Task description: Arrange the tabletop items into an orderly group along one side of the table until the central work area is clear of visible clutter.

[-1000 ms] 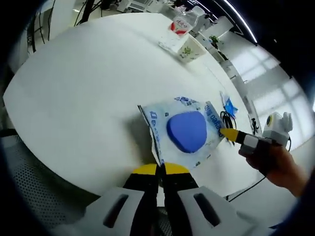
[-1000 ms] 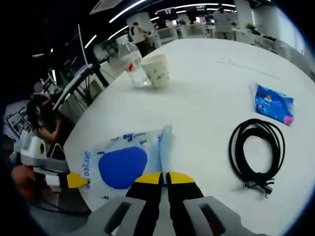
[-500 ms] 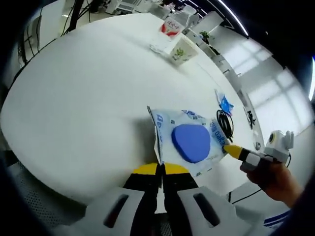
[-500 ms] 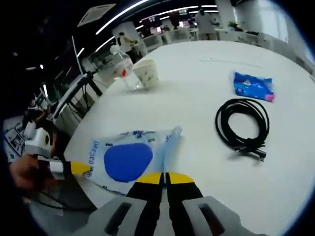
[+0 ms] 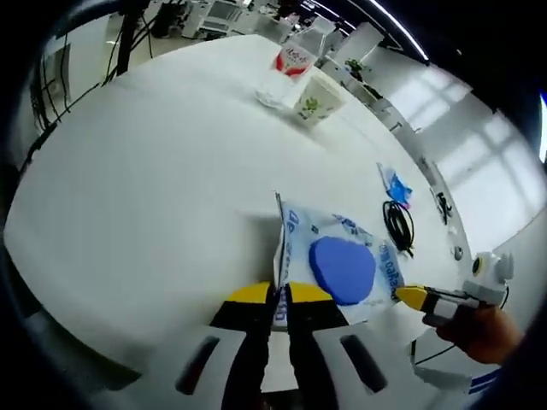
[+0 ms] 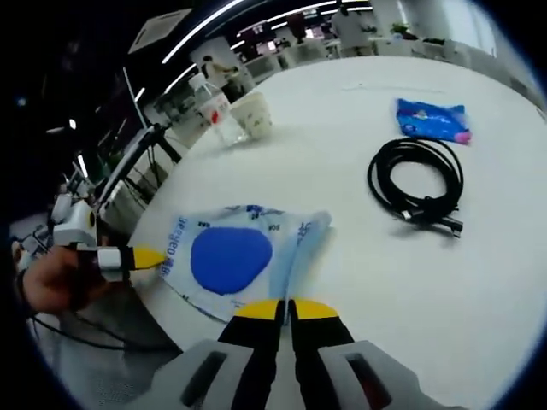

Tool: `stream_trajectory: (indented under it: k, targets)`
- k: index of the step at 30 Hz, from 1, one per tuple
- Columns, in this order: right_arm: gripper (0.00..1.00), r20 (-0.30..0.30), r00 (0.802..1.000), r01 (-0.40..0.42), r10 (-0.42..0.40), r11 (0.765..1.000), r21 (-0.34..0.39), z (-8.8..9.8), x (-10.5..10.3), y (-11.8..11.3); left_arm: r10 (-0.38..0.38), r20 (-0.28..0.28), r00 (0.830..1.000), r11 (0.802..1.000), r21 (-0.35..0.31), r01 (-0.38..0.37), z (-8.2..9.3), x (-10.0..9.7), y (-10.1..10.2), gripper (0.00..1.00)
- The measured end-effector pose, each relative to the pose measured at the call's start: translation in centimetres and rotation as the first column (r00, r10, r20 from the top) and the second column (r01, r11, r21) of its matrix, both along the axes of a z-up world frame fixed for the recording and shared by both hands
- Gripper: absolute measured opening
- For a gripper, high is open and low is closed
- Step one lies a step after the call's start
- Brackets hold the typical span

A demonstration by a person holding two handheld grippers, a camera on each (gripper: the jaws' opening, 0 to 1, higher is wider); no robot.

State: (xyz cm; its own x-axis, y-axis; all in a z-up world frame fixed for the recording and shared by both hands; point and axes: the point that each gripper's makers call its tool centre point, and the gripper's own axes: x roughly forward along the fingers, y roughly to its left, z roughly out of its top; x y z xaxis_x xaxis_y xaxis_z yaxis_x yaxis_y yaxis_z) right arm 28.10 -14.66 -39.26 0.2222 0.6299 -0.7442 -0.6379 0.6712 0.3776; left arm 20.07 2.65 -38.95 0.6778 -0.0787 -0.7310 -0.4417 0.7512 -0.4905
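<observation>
In the left gripper view, the left gripper [image 5: 278, 301] reaches forward over the near rim of the white desk [image 5: 154, 188], its jaws pinched together on one edge of the clear packet [image 5: 333, 265] with a blue pad inside. At the packet's far side the right gripper [image 5: 408, 295], held by a hand [image 5: 479, 333], clamps the opposite edge. Beyond the packet lie a coiled black cable [image 5: 398, 226] and a small blue pouch [image 5: 395, 184]; farther off stand a paper cup [image 5: 314, 101] and a bottle [image 5: 289, 67].

In the right gripper view, the right gripper [image 6: 282, 309] points along the packet [image 6: 235, 260], jaws closed on its edge. The left gripper [image 6: 145, 256] nips the packet's other end, held by a hand [image 6: 55, 282]. The cable [image 6: 419, 184] lies beside the packet, the pouch [image 6: 432, 120] past it, the cup [image 6: 251, 115] and bottle [image 6: 214, 109] touching.
</observation>
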Motion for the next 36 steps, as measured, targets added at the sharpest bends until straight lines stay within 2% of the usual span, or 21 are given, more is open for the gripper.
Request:
stream_trajectory:
  k: [6,11,15,16,20,21,22,24,26,27,32,36]
  targets:
    - [0.02,0.000,1.000,0.008,-0.008,1.000,-0.005,-0.5,0.3,-0.5,-0.042,0.012,0.999,0.998,0.051,0.042,0.3,0.5,0.5,0.07]
    - [0.05,-0.005,1.000,-0.010,0.010,1.000,-0.002,-0.7,-0.3,-0.7,-0.084,-0.004,0.996,0.993,0.081,0.084,-0.1,0.5,0.9,0.11]
    - [0.06,-0.013,1.000,-0.006,0.006,1.000,0.012,-0.8,0.3,-0.9,-0.129,-0.021,0.991,0.985,0.114,0.130,0.1,-0.1,0.6,0.14]
    - [0.07,-0.016,1.000,-0.008,0.008,1.000,0.015,-0.8,0.2,-0.9,-0.133,-0.021,0.991,0.984,0.114,0.135,0.2,-0.3,0.4,0.14]
    - [0.13,-0.015,0.999,-0.029,0.029,1.000,0.011,-0.7,0.2,-1.0,-0.153,-0.033,0.988,0.981,0.115,0.156,-1.5,-0.4,1.5,0.17]
    - [0.15,-0.018,0.999,-0.028,0.028,0.999,0.015,-0.6,0.2,-1.0,-0.157,-0.034,0.987,0.980,0.116,0.160,-0.6,-0.7,0.7,0.17]
    - [0.17,-0.020,0.999,-0.025,0.026,1.000,0.019,-0.5,0.2,-0.9,-0.161,-0.033,0.986,0.980,0.114,0.164,-0.4,-0.9,0.5,0.17]
    - [0.20,-0.031,0.999,-0.015,0.016,1.000,0.026,-0.4,0.4,-1.1,-0.164,-0.028,0.986,0.981,0.097,0.166,-0.5,-1.0,0.3,0.17]
    - [0.23,-0.034,0.999,-0.012,0.013,1.000,0.028,-0.4,0.6,-1.0,-0.163,-0.027,0.986,0.983,0.082,0.164,-1.5,-0.9,0.8,0.17]
    - [0.23,-0.035,0.999,-0.011,0.012,1.000,0.026,-0.5,0.8,-1.0,-0.162,-0.025,0.986,0.984,0.072,0.163,-1.0,-1.2,0.3,0.17]
    - [0.25,-0.063,0.998,0.012,-0.008,0.999,0.051,-0.6,1.4,-0.5,-0.167,-0.031,0.986,0.983,0.076,0.169,-0.8,-1.4,-0.2,0.17]
    - [0.24,-0.070,0.997,0.025,-0.021,0.998,0.054,-0.9,1.4,-0.3,-0.150,-0.023,0.988,0.986,0.064,0.151,-2.4,-0.8,1.3,0.17]
